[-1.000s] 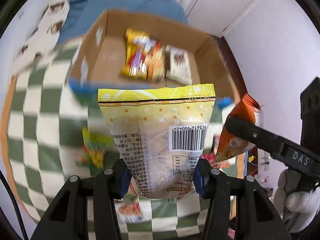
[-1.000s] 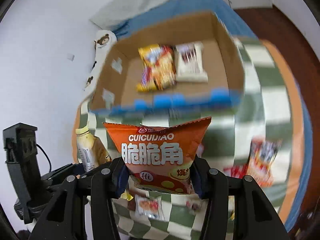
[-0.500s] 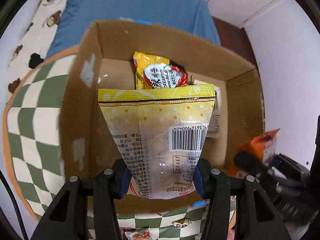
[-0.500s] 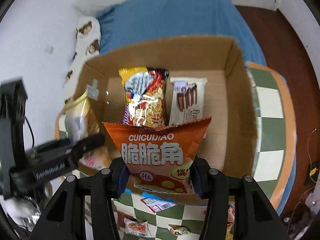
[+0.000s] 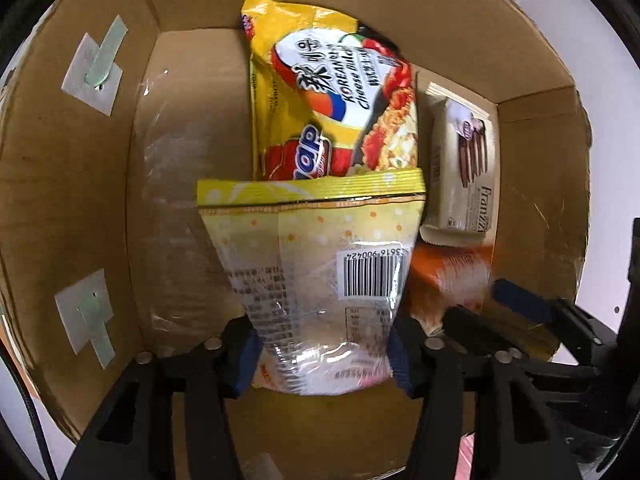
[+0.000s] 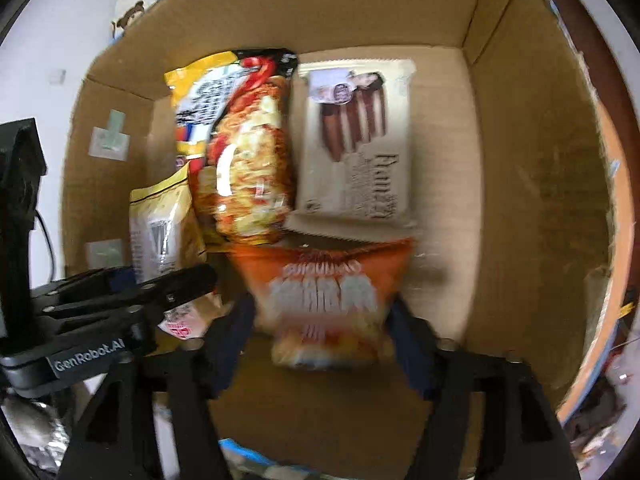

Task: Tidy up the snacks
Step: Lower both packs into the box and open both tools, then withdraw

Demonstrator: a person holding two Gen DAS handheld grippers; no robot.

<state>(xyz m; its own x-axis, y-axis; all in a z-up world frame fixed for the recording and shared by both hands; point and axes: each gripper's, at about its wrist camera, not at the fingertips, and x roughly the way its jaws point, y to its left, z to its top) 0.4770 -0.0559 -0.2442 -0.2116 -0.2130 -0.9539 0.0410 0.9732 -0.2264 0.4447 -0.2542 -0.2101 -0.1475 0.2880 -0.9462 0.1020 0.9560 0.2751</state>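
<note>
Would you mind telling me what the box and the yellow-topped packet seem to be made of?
The box looks like plain brown corrugated cardboard, matte, with rough, frayed edges along its rim and taped patches on one wall. The yellow-topped packet appears to be thin plastic film, glossy: it shows bright glare, crinkles, a partly see-through lower half and a crimped top seal.

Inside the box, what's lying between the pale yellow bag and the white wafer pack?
The noodle packet lies between the pale yellow bag and the wafer pack, clearest in the right wrist view.
</note>
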